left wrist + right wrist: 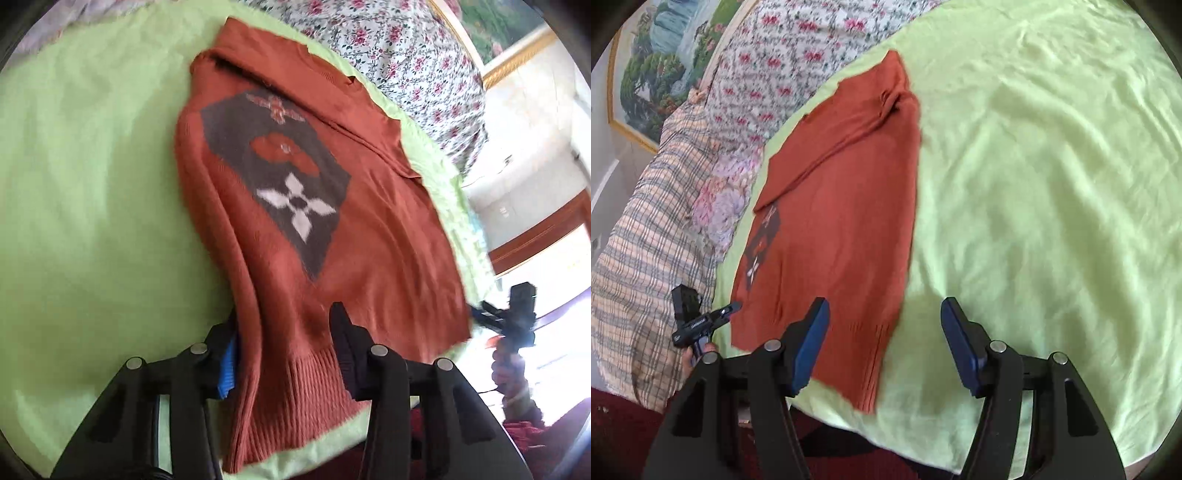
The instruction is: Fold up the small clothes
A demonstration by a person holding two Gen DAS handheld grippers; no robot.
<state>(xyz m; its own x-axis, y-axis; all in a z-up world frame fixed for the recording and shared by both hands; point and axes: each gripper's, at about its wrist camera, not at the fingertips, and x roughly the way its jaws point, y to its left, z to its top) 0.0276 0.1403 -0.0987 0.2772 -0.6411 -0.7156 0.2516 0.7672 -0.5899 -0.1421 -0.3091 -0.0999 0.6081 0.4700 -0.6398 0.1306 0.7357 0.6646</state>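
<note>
While the left gripper [284, 332] straddles the sweater [295, 206] hem, pinch deep; right gripper [884, 343] gapes empty.

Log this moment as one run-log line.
stage: mid-fold | sweater: rust knit, partly folded on green sheet | left gripper: jaws astride ribbed hem | right gripper: open, empty
</note>
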